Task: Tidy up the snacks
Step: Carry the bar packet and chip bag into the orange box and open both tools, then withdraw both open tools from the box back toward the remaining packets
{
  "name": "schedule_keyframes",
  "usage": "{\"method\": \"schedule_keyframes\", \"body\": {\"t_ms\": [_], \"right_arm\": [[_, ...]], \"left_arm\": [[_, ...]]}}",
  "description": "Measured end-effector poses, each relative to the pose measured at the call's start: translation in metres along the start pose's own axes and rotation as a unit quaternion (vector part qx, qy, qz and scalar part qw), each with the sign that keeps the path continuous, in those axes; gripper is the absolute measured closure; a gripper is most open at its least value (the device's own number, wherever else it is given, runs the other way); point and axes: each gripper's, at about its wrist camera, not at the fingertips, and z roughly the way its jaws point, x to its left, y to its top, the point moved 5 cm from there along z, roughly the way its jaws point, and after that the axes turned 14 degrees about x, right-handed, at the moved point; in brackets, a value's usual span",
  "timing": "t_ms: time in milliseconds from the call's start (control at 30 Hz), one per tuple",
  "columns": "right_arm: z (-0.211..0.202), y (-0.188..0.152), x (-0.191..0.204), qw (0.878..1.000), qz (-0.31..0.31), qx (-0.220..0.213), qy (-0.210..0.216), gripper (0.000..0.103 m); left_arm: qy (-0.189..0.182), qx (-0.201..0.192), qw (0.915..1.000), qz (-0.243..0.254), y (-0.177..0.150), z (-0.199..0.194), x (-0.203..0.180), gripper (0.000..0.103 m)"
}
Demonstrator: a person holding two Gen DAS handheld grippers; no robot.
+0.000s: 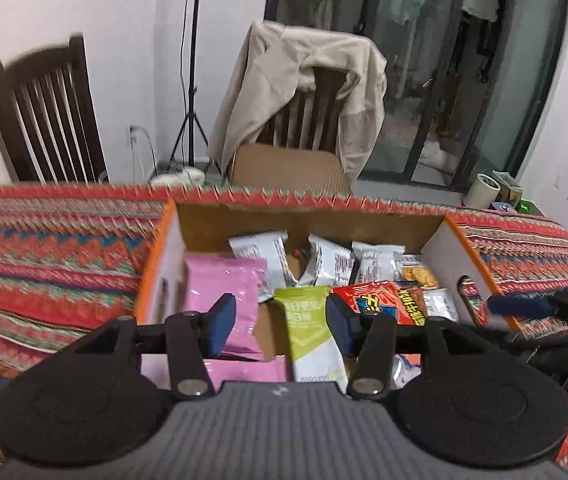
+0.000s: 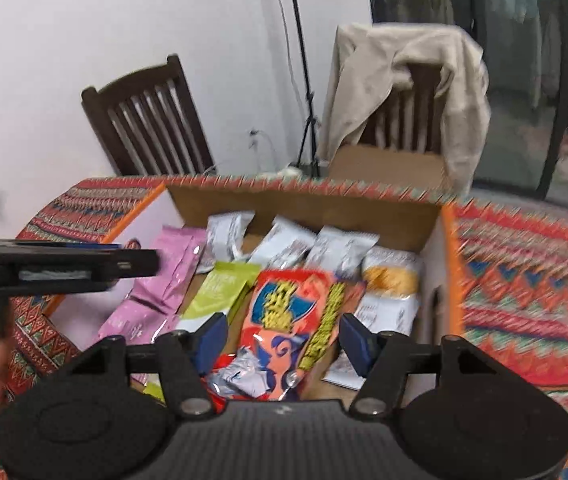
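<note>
An open cardboard box (image 1: 480, 264) with an orange rim stands on the patterned tablecloth and holds several snack packets. My left gripper (image 1: 281, 326) hovers open over its near half. A green-and-white packet (image 1: 308, 320) lies below the gap, clear of both pads, with a pink packet (image 1: 223, 280) to its left. My right gripper (image 2: 284, 342) is open over the box (image 2: 450, 264). A red-orange packet (image 2: 292, 304) sits tilted between its fingers with a gap at the left pad. White packets (image 2: 292, 244) line the far side.
Two dark wooden chairs stand behind the table; one (image 1: 312, 92) carries a beige jacket and a cardboard box on its seat. A light stand (image 1: 191, 80) is by the wall. A tape roll (image 1: 486, 190) sits at the far right. Tablecloth (image 2: 532, 280) extends right of the box.
</note>
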Motion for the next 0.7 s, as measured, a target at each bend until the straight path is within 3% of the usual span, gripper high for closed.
{"method": "schedule_keyframes", "body": {"t_ms": [167, 300, 367, 500, 700], "right_arm": [[-0.071, -0.007, 0.002, 0.999, -0.013, -0.043, -0.014, 0.042], [-0.133, -0.025, 0.007, 0.996, -0.024, -0.080, -0.028, 0.039], [-0.159, -0.038, 0.011, 0.994, -0.032, -0.096, -0.035, 0.034], [-0.211, -0.082, 0.021, 0.989, -0.045, -0.133, -0.043, 0.028], [-0.262, -0.171, 0.042, 0.980, -0.053, -0.188, -0.036, 0.017]], "left_arm": [[0.023, -0.048, 0.9965, 0.065, -0.027, -0.070, -0.009, 0.038], [0.016, -0.083, 0.9931, 0.081, -0.057, -0.125, -0.014, 0.019], [0.007, -0.100, 0.9917, 0.080, -0.076, -0.154, -0.014, 0.015], [-0.008, -0.134, 0.9878, 0.078, -0.131, -0.206, -0.013, 0.003], [0.026, -0.194, 0.9779, 0.073, -0.230, -0.253, -0.015, 0.000]]}}
